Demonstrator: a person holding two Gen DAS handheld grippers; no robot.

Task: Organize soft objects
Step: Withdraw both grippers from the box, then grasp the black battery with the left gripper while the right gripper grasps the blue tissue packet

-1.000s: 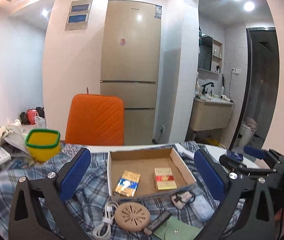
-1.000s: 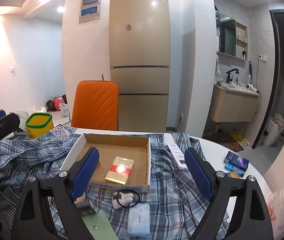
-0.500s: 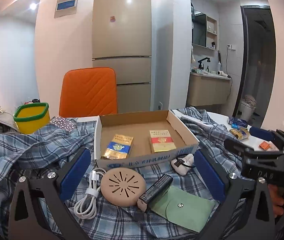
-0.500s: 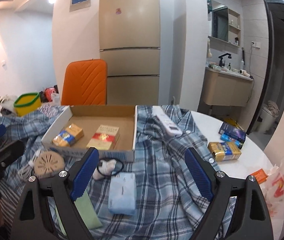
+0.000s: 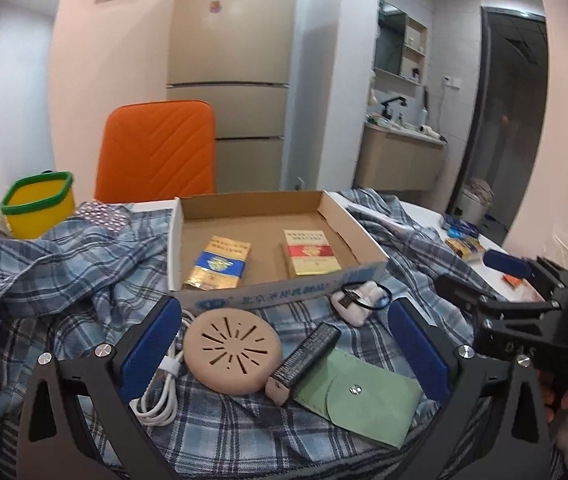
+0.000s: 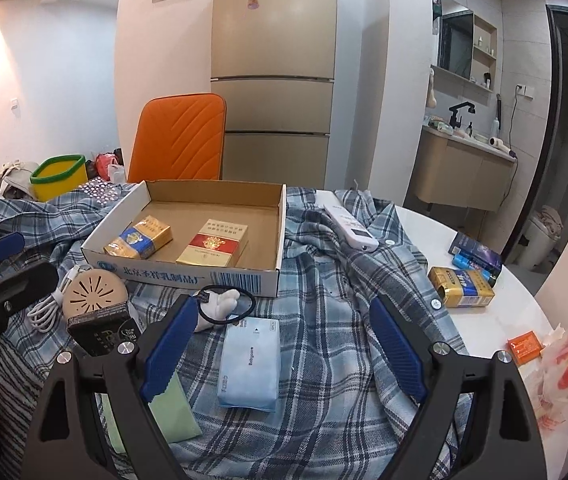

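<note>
A blue plaid shirt (image 5: 64,264) (image 6: 344,300) is spread over the table. On it stands an open cardboard box (image 5: 204,212) (image 6: 244,276) holding two cigarette packs (image 5: 220,264) (image 6: 214,242). A green pouch (image 5: 360,392), a white plush hair tie (image 5: 354,304) (image 6: 224,300) and a pale blue tissue pack (image 6: 250,362) lie on the shirt. My left gripper (image 5: 282,344) is open above the round beige disc (image 5: 232,350). My right gripper (image 6: 280,344) is open around the tissue pack, not touching it.
A white cable (image 5: 160,388), a dark battery pack (image 5: 304,356), a white remote (image 6: 350,226), more cigarette packs (image 6: 462,286), a yellow bin (image 5: 38,210), an orange chair (image 5: 158,148) and a plastic bag (image 6: 564,372) at the right edge.
Both grippers have moved down and closer to the table; the items in front of the box now look larger. Both stay open and empty.
</note>
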